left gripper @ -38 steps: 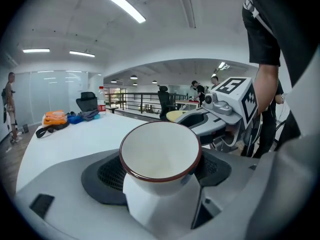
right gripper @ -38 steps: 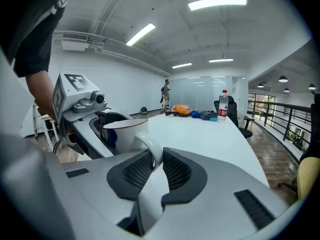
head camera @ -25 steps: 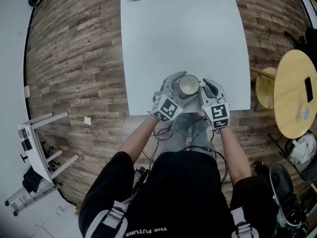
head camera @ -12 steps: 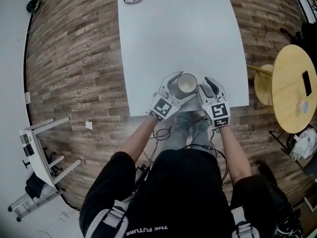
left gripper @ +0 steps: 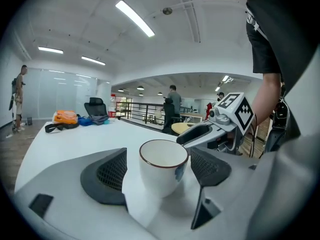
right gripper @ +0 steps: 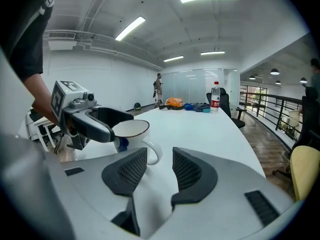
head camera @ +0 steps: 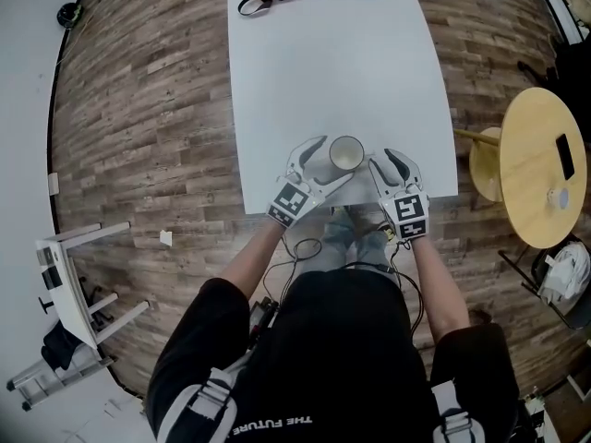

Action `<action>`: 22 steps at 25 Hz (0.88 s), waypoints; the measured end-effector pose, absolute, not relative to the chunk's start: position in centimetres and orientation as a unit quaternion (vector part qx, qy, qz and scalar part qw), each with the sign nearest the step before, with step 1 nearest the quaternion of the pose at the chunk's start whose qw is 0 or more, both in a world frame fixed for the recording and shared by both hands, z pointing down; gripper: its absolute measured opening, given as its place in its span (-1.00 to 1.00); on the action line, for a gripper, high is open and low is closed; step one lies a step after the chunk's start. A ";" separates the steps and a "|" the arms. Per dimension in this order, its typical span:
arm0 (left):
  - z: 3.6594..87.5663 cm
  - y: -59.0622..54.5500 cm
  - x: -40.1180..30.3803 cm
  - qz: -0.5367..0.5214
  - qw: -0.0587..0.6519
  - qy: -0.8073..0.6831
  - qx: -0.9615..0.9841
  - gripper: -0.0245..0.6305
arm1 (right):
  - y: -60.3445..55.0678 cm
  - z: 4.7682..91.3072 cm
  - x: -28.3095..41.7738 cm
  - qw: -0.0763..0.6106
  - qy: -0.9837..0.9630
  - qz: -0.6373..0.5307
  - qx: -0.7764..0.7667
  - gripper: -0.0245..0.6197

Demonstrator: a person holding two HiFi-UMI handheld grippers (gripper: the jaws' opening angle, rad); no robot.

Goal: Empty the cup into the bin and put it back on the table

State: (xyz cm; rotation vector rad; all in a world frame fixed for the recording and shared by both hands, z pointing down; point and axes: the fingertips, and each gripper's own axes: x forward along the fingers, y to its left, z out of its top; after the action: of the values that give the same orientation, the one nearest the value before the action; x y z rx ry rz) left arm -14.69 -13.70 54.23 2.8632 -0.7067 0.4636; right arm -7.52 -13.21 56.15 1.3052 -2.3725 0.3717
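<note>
The white cup (head camera: 346, 154) stands upright on the tabletop (head camera: 332, 72), close to its near edge, at the middle of the head view. The left gripper (head camera: 328, 159) is spread wide around it, pads just clear of its sides. The right gripper (head camera: 390, 161), just beside, has just been opening and holds nothing, with the cup's handle just past its tips.

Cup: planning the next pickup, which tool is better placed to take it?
Left. The cup stands between the open jaws of the left tool; the right tool has just been opening its jaws, nothing between them.
</note>
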 end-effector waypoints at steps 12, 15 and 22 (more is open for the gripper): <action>40.8 -12.0 -19.5 0.063 0.063 -0.392 0.916 -0.86 | -10.1 42.6 -7.4 0.095 -0.860 0.042 0.500 -0.87; 39.0 -11.7 -20.7 0.045 0.085 -0.418 0.903 -0.86 | -9.2 40.7 -8.2 0.069 -0.865 0.048 0.494 -0.88; 35.7 -10.6 -20.8 0.038 0.063 -0.434 0.898 -0.86 | -8.4 37.8 -9.5 0.062 -0.873 0.013 0.483 -0.87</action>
State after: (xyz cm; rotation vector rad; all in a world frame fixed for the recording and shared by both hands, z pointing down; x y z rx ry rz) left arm -20.79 -10.65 35.69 2.7130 -1.3107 0.1144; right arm -9.50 -8.43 37.80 1.4603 -2.6410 0.0383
